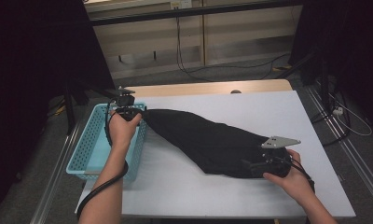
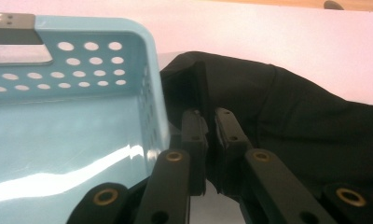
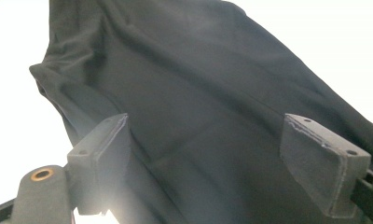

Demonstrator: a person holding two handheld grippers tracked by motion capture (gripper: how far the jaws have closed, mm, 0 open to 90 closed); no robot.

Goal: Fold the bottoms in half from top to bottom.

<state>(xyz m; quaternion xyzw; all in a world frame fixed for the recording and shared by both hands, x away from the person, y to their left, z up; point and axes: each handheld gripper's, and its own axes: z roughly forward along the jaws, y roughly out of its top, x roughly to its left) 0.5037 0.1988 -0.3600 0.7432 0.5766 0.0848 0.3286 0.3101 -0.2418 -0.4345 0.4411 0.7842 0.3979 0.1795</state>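
While my left hand-held gripper pinches the black cloth beside the blue basket, my right hand-held gripper gapes wide over its other end, white desk beneath.

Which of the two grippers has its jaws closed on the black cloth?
The left gripper, beside the blue basket: its jaws pinch an edge of the black cloth. The right gripper has its jaws wide apart over the cloth.
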